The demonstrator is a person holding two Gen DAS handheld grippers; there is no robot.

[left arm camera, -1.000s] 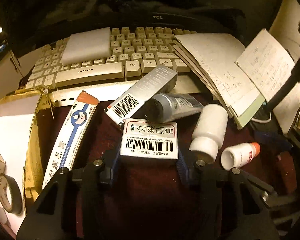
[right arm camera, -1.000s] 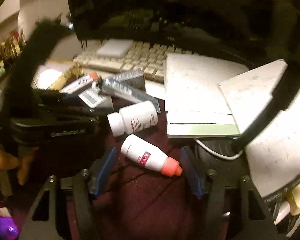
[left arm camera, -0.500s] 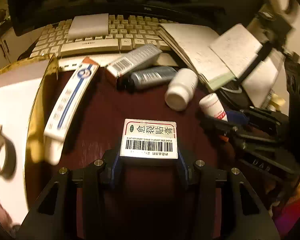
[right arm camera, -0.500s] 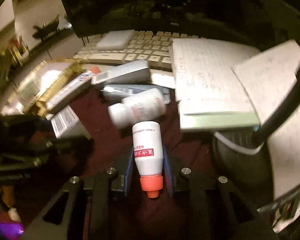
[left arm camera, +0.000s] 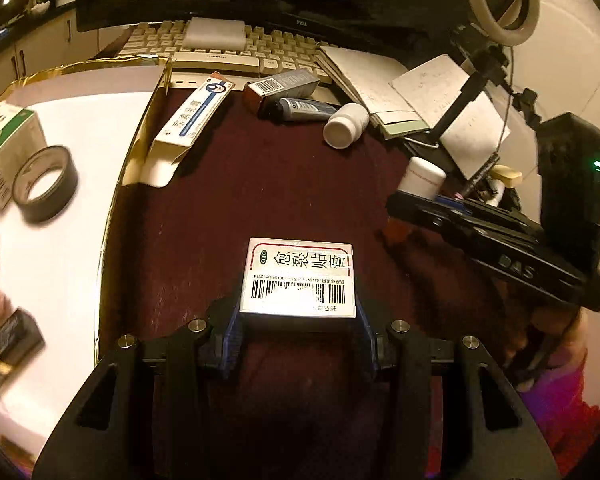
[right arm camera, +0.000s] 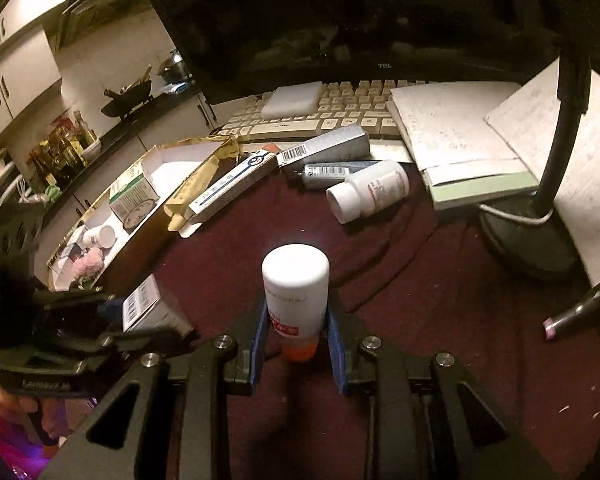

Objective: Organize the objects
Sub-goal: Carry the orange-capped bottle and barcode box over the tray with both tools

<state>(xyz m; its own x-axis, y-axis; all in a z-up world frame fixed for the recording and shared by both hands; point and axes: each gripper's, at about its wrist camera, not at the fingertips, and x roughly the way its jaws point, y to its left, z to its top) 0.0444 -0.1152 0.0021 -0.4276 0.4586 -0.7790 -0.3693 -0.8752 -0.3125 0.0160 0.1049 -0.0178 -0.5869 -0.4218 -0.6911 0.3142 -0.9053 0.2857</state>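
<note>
My left gripper (left arm camera: 298, 316) is shut on a small white box with a barcode (left arm camera: 300, 278), held above the dark red cloth. My right gripper (right arm camera: 296, 326) is shut on a small white bottle with an orange cap (right arm camera: 296, 286), lifted off the cloth; it also shows in the left wrist view (left arm camera: 422, 176). A gold-rimmed white tray (left arm camera: 112, 208) lies to the left. A long blue-and-white box (left arm camera: 194, 116), a silver box (left arm camera: 288, 84), a dark tube (left arm camera: 304, 108) and a white pill bottle (left arm camera: 346, 126) lie near the keyboard.
The tray holds a green-and-white box (left arm camera: 4, 152), a roll of dark tape (left arm camera: 44, 184) and a small dark box (left arm camera: 10, 340). A keyboard (left arm camera: 220, 46), notebooks (right arm camera: 460, 148), a lamp base (right arm camera: 528, 236) and a monitor (right arm camera: 340, 20) crowd the back.
Both grippers have pulled back and up from the pile with their loads. The right gripper closed on the orange-capped bottle and lifted it off the cloth. The tray has come into fuller view.
</note>
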